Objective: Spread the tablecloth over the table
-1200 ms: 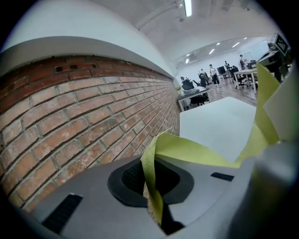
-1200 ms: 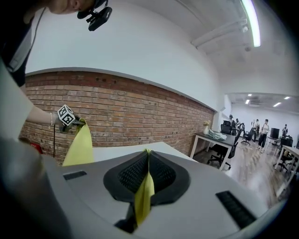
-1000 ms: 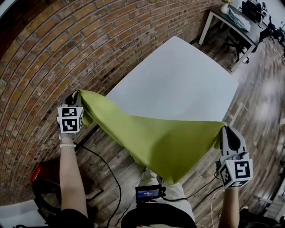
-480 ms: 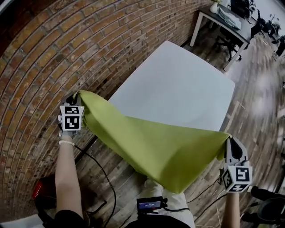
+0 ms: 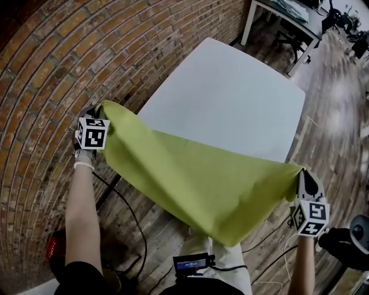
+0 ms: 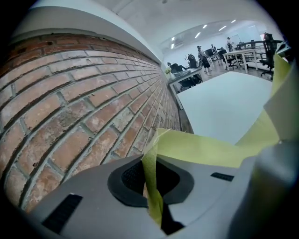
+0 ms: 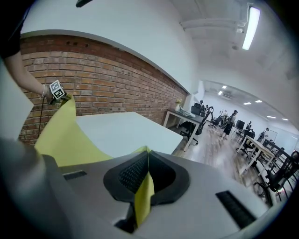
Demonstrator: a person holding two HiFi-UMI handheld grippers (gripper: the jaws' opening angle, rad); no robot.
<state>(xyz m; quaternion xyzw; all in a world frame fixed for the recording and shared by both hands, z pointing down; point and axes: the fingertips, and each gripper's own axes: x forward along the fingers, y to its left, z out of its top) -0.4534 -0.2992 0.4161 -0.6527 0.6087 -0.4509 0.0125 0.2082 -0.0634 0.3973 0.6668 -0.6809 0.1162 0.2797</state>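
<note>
Our left gripper (image 5: 97, 110) clenched on one corner of the yellow-green tablecloth (image 5: 196, 184), our right gripper (image 5: 302, 173) pinching another, cloth slung between them at the near edge of the white table (image 5: 230, 92), brick wall (image 5: 63, 57) alongside, wooden floor (image 5: 340, 115), office desk (image 5: 288, 11) beyond
</note>
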